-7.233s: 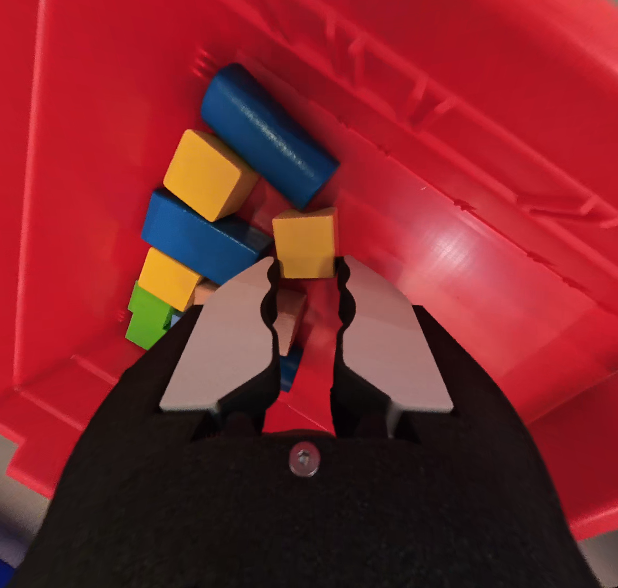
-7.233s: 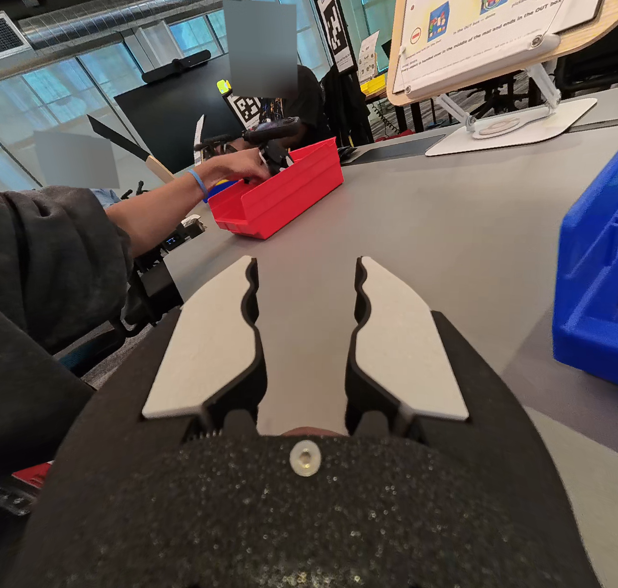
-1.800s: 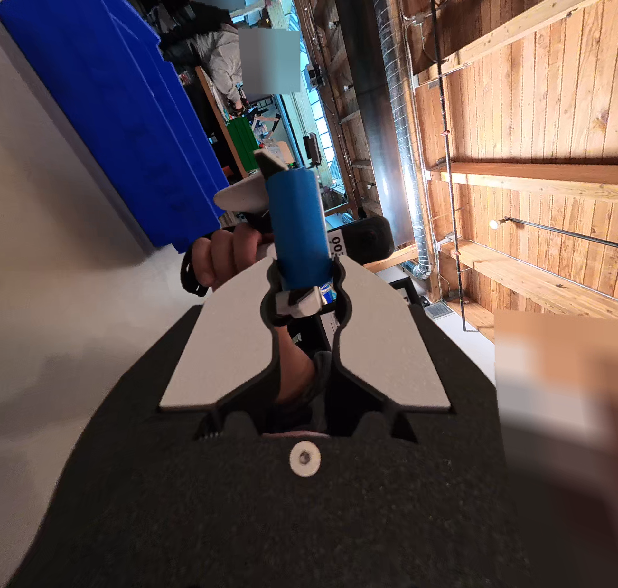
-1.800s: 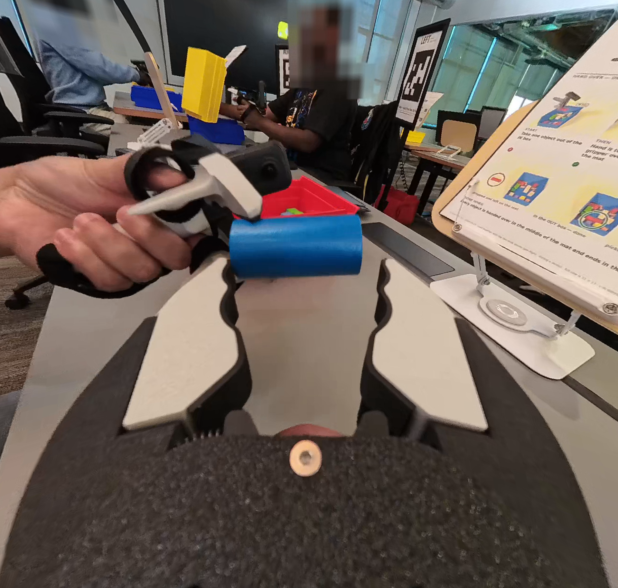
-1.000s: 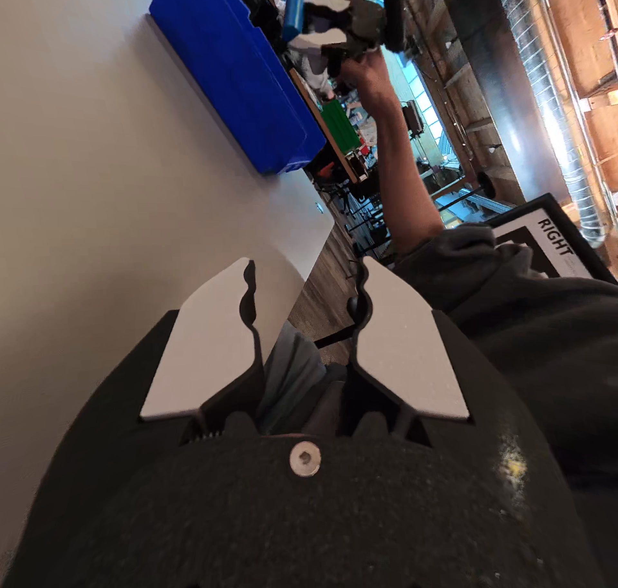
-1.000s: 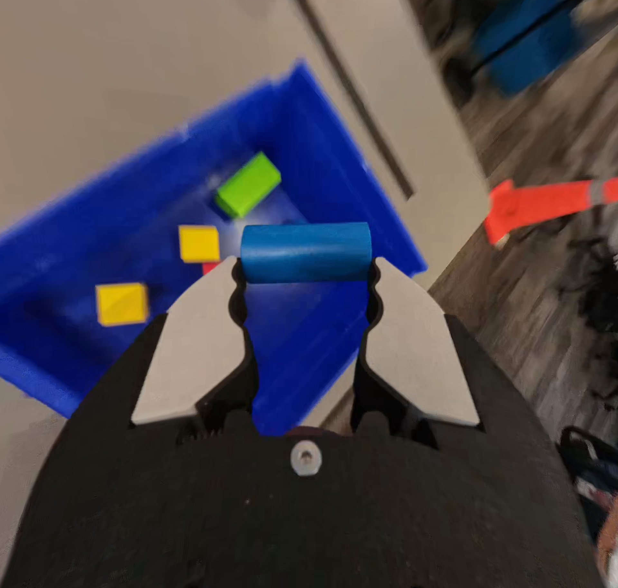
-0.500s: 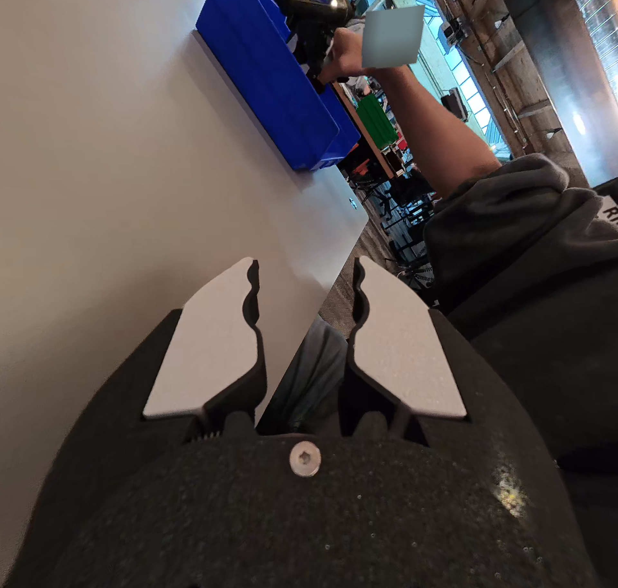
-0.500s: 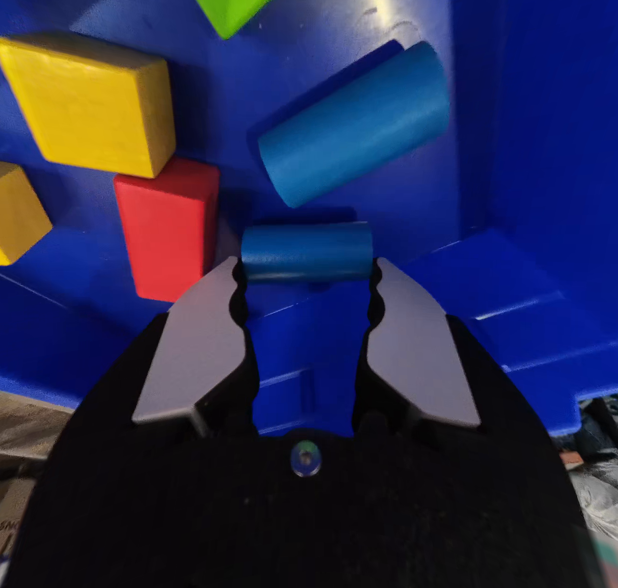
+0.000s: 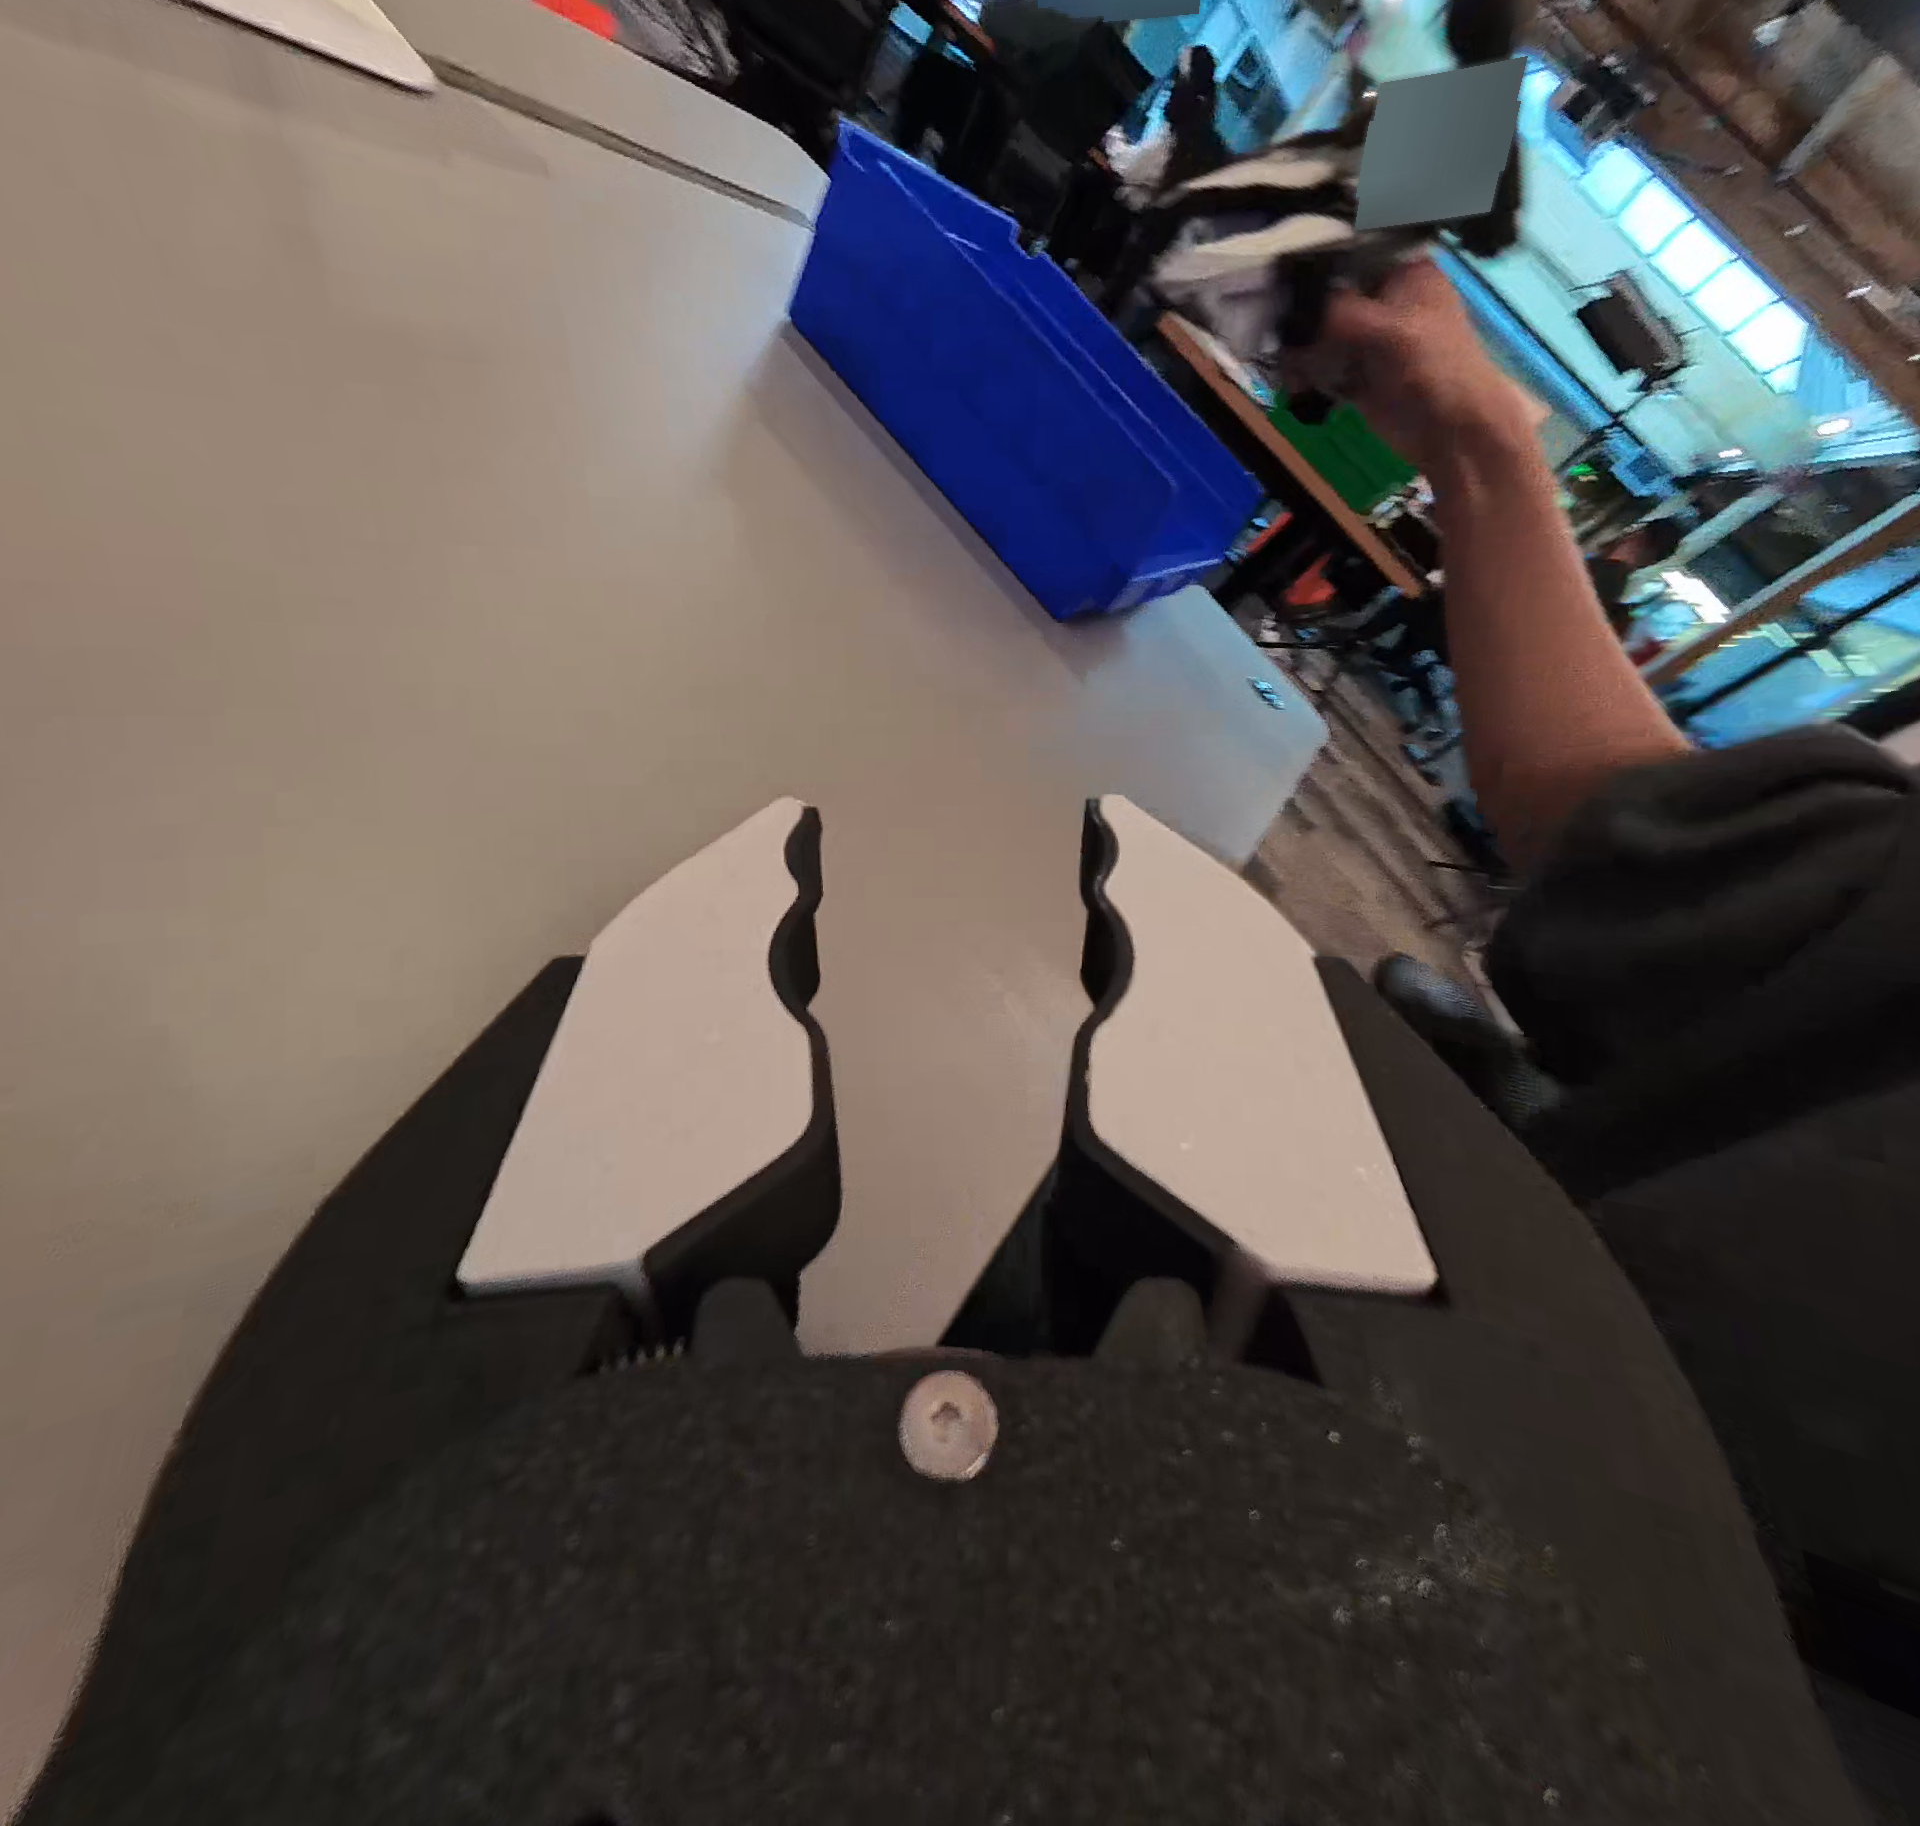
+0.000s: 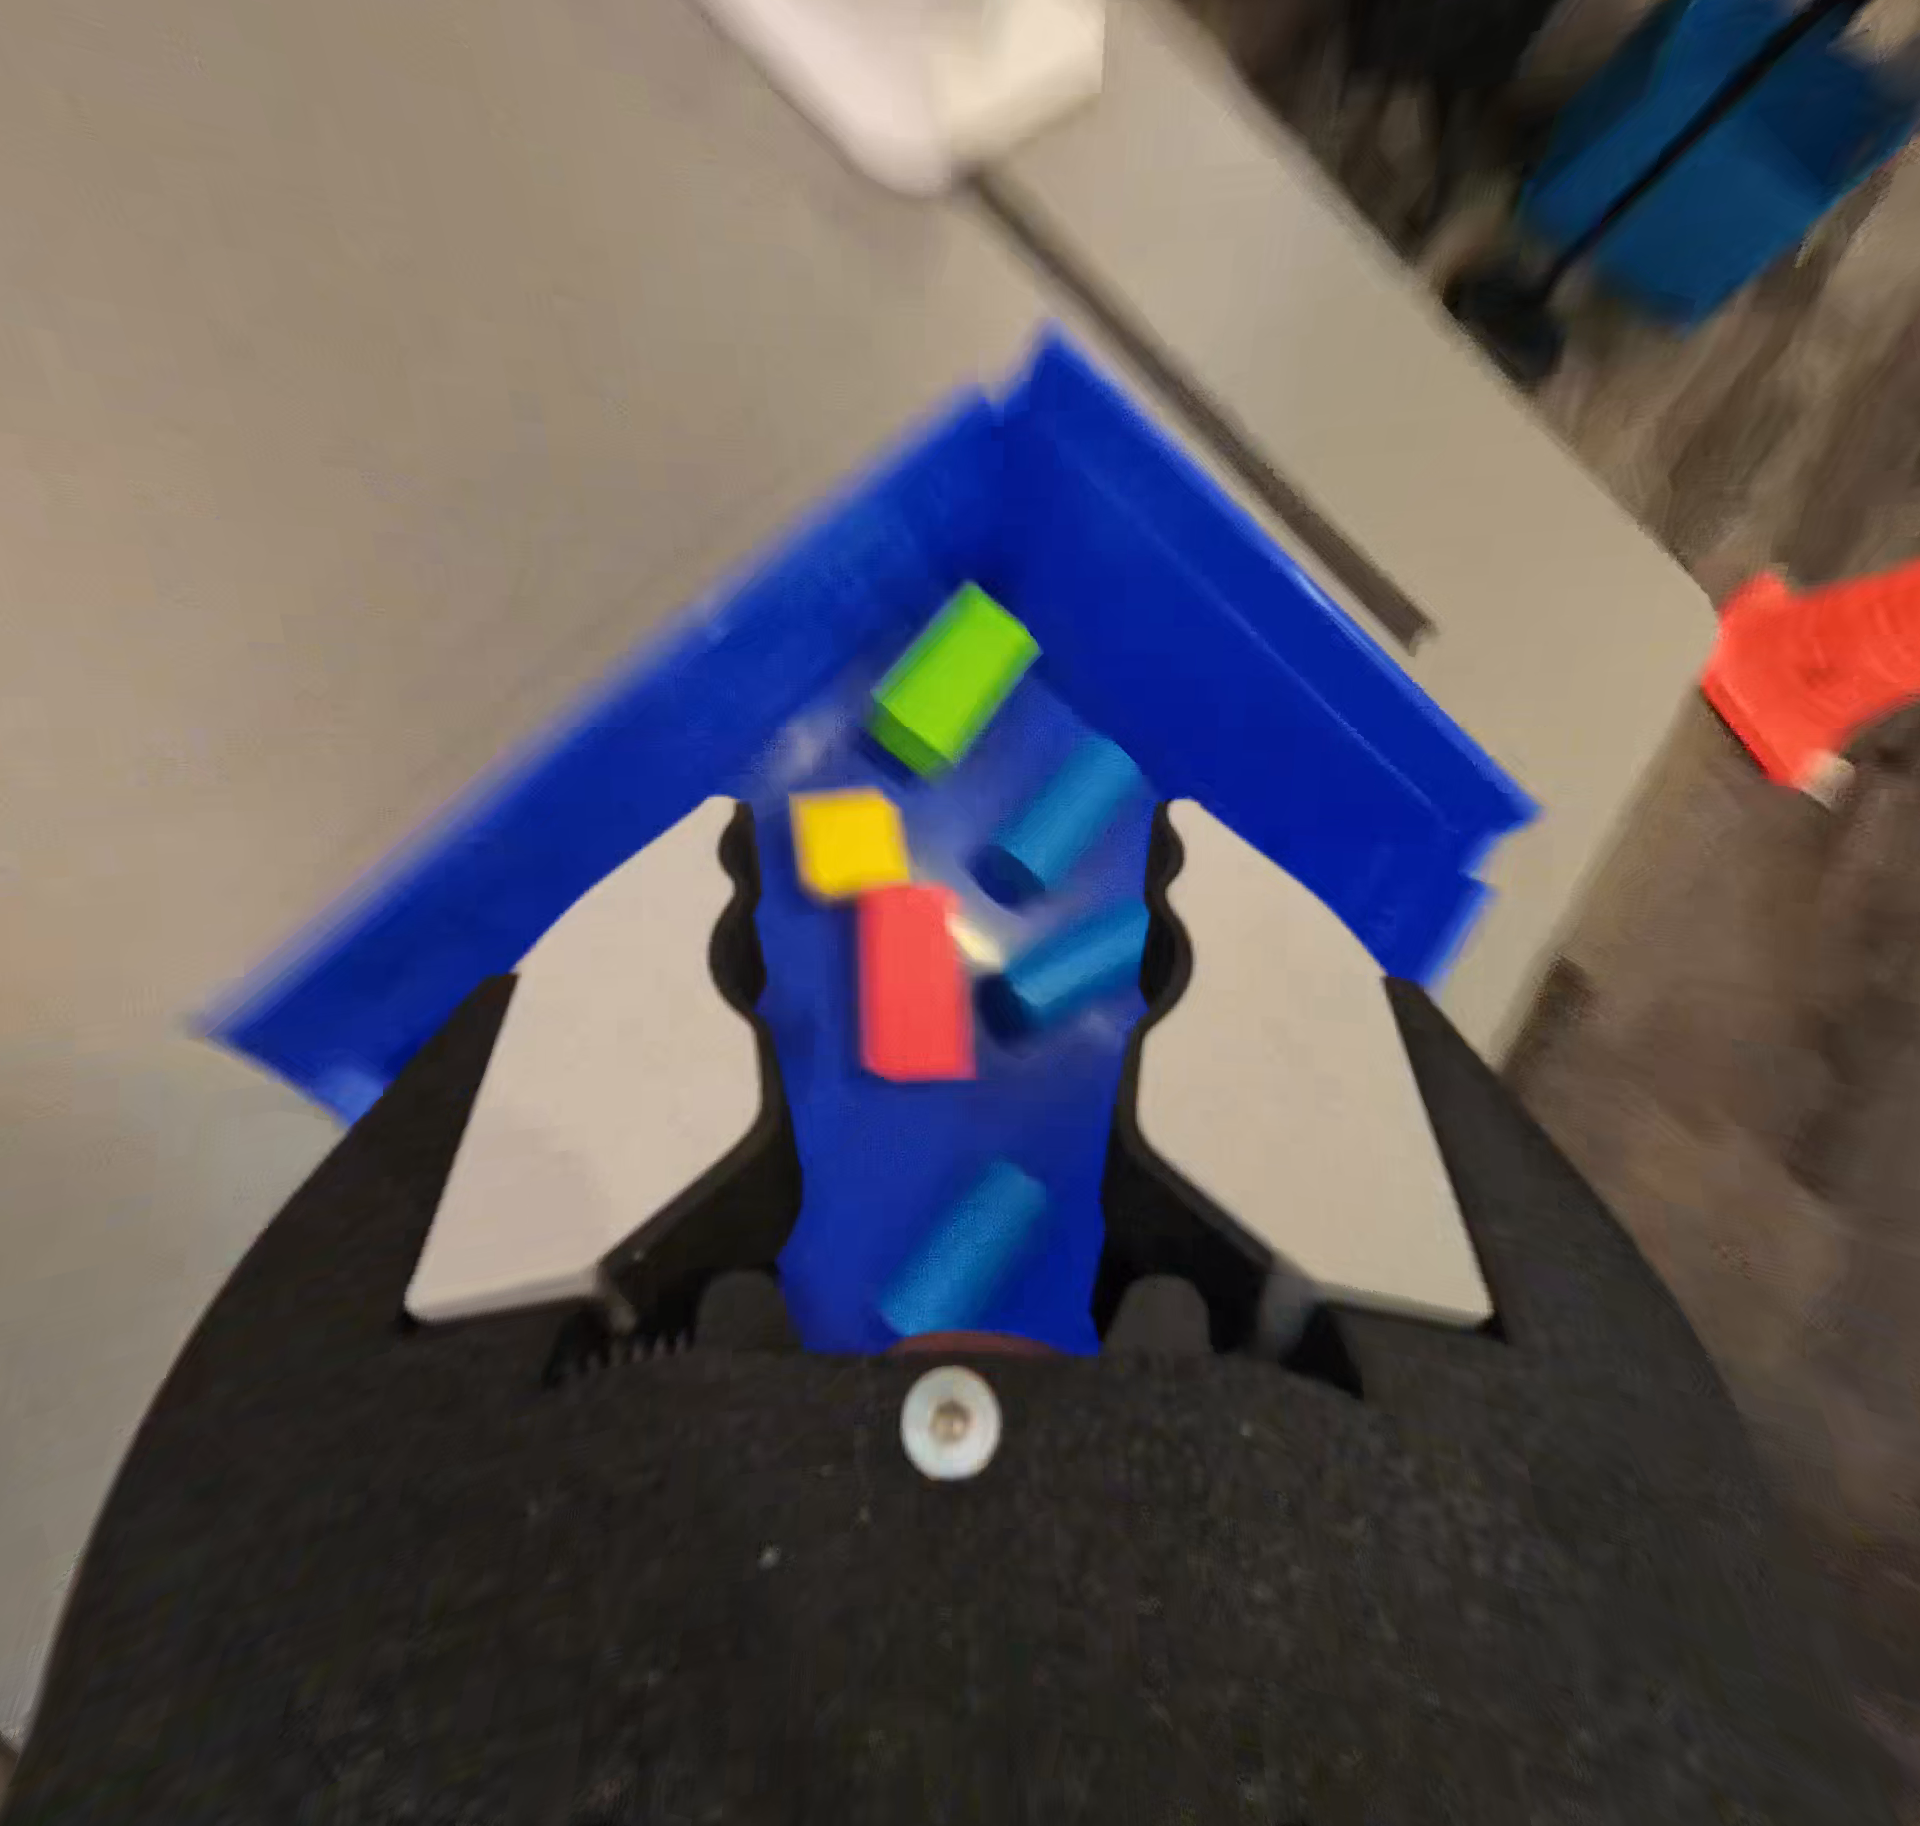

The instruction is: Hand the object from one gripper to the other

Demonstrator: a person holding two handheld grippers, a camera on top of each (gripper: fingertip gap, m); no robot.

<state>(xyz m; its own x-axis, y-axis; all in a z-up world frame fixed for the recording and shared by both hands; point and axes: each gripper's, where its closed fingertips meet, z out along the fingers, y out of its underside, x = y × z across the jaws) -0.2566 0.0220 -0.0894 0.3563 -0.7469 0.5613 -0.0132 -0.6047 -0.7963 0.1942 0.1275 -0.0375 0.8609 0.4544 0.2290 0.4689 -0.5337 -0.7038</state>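
My right gripper is open and empty, high above the blue bin; this view is blurred. Inside the bin lie three blue cylinders, one at the far side, one in the middle and one nearer, beside a red block, a yellow block and a green block. My left gripper is open and empty over the grey table. The left wrist view shows the blue bin farther off and the right gripper, blurred, raised above it.
The bin stands near the table's far corner, close to the edge. A forearm and dark sleeve cross the right of the left wrist view. A white stand base lies beyond the bin. An orange object lies on the floor.
My right gripper has opened, let the blue cylinder go into the blue bin, and risen well above it. My left gripper has swung to face the bin more squarely, still open.
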